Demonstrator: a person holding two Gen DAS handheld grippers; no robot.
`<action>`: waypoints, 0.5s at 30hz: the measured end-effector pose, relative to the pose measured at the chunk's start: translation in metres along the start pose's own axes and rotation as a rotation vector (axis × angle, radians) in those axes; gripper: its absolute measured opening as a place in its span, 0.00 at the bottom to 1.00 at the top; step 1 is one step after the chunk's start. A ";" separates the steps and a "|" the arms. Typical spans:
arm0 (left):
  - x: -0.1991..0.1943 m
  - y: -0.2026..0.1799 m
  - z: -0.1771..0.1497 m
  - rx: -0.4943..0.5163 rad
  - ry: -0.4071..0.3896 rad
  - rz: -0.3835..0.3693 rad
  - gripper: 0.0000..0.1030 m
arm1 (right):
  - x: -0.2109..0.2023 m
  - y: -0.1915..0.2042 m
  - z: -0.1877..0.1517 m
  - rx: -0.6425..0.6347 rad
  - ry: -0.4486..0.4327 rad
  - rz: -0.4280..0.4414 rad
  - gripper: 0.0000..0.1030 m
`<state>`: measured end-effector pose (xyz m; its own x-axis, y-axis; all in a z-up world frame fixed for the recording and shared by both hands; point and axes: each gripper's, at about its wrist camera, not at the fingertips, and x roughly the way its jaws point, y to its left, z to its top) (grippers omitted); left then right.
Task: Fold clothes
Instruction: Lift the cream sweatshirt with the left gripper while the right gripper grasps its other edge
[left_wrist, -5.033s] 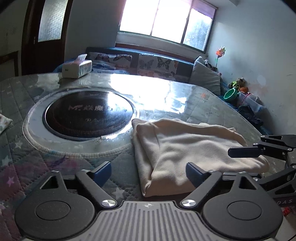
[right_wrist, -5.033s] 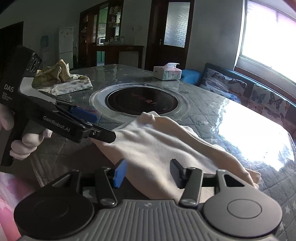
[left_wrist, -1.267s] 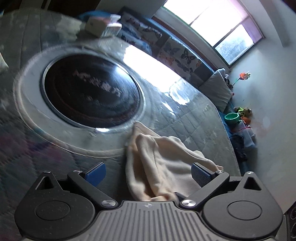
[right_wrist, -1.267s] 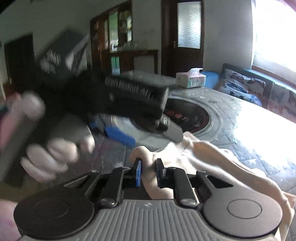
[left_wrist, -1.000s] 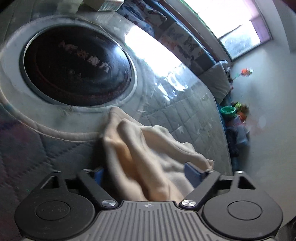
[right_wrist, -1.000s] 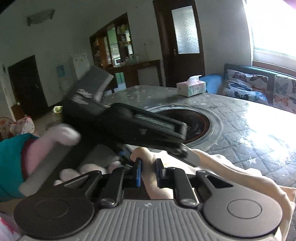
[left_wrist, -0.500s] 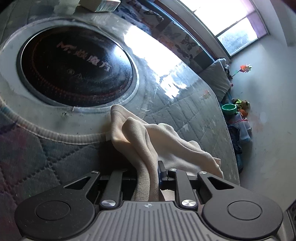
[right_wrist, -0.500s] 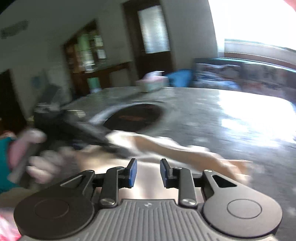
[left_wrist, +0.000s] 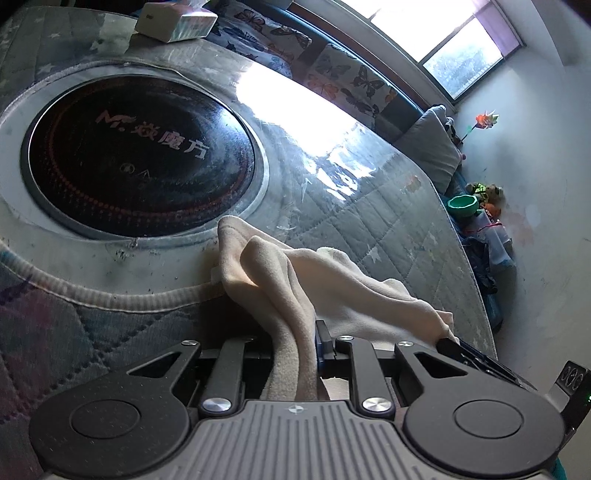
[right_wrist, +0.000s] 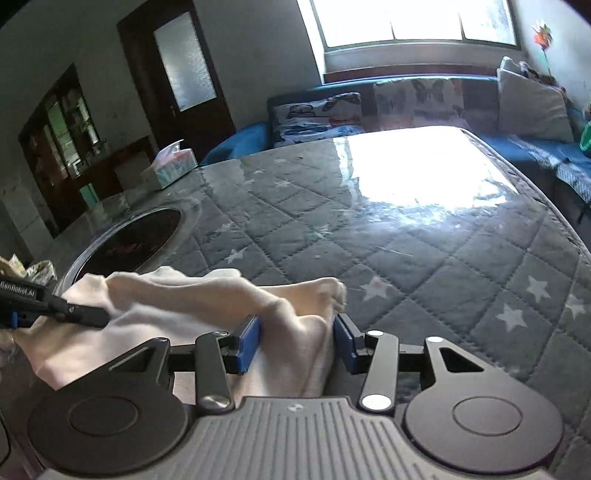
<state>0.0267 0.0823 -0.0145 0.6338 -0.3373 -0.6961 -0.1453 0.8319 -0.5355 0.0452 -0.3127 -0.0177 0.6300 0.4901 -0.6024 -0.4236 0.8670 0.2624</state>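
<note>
A cream garment lies bunched on the quilted table, its near end raised. My left gripper is shut on a thick fold of its near edge. The garment also shows in the right wrist view. There my right gripper stands open, its blue pads on either side of another bunched fold without pinching it. The left gripper appears in the right wrist view at the left, clamped on the cloth. The right gripper's tip shows at the garment's right end in the left wrist view.
A round black cooktop is set into the table beyond the garment. A tissue box stands at the far edge. A sofa with butterfly cushions runs under the window. More clothes lie at the table's left.
My right gripper let go of the fold, swung to the garment's other end and now stands open around it. My left gripper closed on the near edge and keeps hold.
</note>
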 end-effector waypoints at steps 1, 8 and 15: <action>0.000 -0.001 0.000 0.005 -0.002 0.004 0.19 | 0.000 0.002 -0.001 -0.001 -0.001 0.012 0.30; -0.003 -0.018 0.003 0.082 -0.017 0.026 0.17 | -0.028 0.002 0.001 0.025 -0.072 0.011 0.11; -0.005 -0.056 0.010 0.192 -0.036 -0.030 0.17 | -0.074 0.005 0.005 -0.002 -0.184 -0.035 0.10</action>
<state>0.0393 0.0418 0.0237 0.6626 -0.3503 -0.6620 0.0196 0.8917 -0.4522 -0.0001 -0.3446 0.0322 0.7528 0.4684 -0.4625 -0.4009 0.8835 0.2423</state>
